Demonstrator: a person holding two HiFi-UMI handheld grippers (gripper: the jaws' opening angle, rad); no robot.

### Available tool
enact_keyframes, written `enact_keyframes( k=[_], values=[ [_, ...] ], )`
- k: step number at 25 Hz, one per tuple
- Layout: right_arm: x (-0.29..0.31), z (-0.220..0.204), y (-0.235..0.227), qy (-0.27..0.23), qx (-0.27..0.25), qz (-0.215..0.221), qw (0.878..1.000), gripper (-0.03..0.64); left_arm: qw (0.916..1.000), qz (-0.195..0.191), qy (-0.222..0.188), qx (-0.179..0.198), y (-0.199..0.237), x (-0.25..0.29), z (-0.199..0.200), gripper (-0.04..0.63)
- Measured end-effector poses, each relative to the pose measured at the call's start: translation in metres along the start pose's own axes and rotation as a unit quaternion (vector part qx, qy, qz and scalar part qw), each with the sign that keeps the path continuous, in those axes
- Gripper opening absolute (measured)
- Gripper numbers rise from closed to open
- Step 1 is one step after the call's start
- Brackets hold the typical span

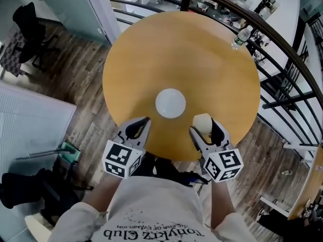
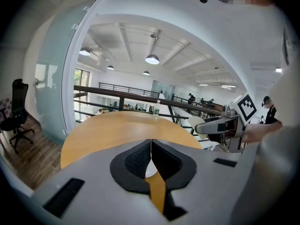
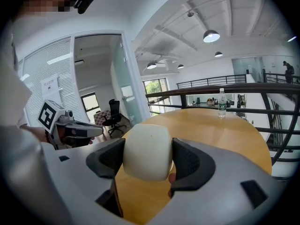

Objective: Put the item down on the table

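**Head view.** Round wooden table (image 1: 176,49).
- White round dish (image 1: 170,103): on the wood, toward the near edge.
- Water bottle (image 1: 241,37): upright at the far right edge.
- Right gripper (image 1: 203,126): over the near edge, just right of the dish. It is clamped on a cream rounded item (image 1: 202,121) that sits between the jaws.
- Left gripper (image 1: 137,127): over the near edge, just left of the dish, carrying nothing.

**Left gripper view.**
- The jaws are pressed together, pad against pad, with nothing between them.
- The table runs ahead to the bottle at the far edge.
- The right gripper shows off to the right, near but apart.

**Right gripper view.**
- The item fills the gap, with one dark pad (image 3: 190,161) flat on each side. Its broad rounded face is turned toward the far edge.
- Bare wood lies below and ahead of it. Whether its underside touches the wood cannot be told.

**Governing relation (judgement).**
- The item is already in the right gripper, above bare wood at the near edge, with the dish close on its left.
- The move is therefore probably straight down, then jaws apart, keeping right of the dish.
- The left gripper has no part in it.
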State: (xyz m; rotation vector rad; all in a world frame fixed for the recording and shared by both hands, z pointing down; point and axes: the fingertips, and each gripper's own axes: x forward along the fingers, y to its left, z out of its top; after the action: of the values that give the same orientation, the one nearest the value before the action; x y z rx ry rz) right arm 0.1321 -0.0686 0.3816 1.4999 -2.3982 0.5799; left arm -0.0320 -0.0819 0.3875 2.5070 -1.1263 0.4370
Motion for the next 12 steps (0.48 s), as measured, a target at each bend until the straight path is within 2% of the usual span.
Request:
enact_keyframes(
  k=[12],
  values=[
    [0.067, -0.017, -0.028, 0.038, 0.003, 0.011, 0.999, 0.327, 0.9995, 0.004, 0.023, -0.020, 0.032, 0.056, -0.013, 0.025]
  ],
)
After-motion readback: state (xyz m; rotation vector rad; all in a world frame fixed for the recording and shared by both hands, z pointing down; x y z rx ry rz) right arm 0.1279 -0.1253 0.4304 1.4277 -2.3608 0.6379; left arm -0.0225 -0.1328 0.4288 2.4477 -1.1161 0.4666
